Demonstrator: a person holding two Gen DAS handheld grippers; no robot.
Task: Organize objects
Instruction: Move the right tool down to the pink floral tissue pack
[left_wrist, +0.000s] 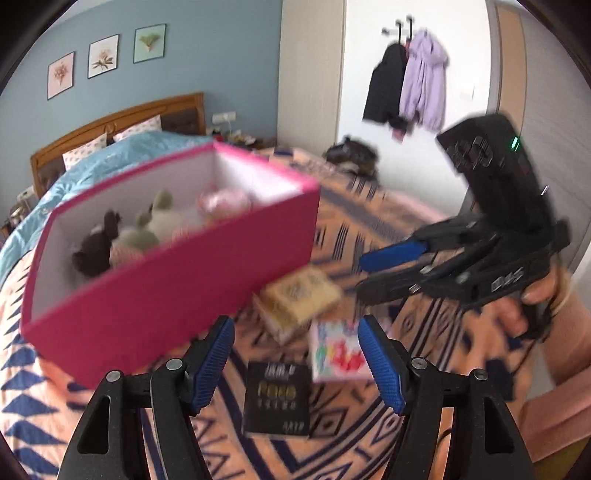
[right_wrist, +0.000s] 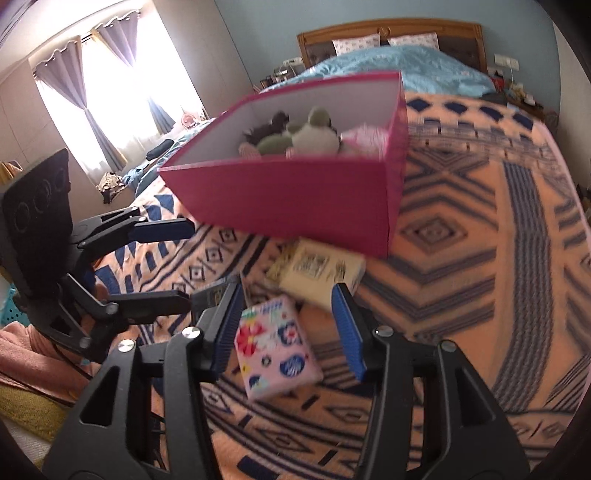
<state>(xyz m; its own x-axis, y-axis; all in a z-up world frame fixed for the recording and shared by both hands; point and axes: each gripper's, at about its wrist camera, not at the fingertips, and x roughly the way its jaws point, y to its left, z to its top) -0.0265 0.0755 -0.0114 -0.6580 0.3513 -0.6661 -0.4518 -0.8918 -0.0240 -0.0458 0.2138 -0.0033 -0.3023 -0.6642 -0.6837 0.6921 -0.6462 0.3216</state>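
A pink open box (left_wrist: 173, 280) (right_wrist: 295, 199) stands on the patterned blanket and holds several plush toys (left_wrist: 144, 229) (right_wrist: 299, 136). In front of it lie a yellow book (left_wrist: 301, 295) (right_wrist: 321, 269), a pink floral book (left_wrist: 338, 350) (right_wrist: 275, 347) and a black book (left_wrist: 277, 398) (right_wrist: 216, 291). My left gripper (left_wrist: 297, 362) (right_wrist: 188, 262) is open and empty above the black book. My right gripper (right_wrist: 288, 328) (left_wrist: 362, 273) is open and empty above the pink floral book.
The orange and blue blanket (right_wrist: 461, 258) covers the bed, with a blue quilt (right_wrist: 399, 66) and a wooden headboard (right_wrist: 391, 33) behind the box. Coats (left_wrist: 406, 85) hang on the white wall. A curtained window (right_wrist: 107, 85) is at the left.
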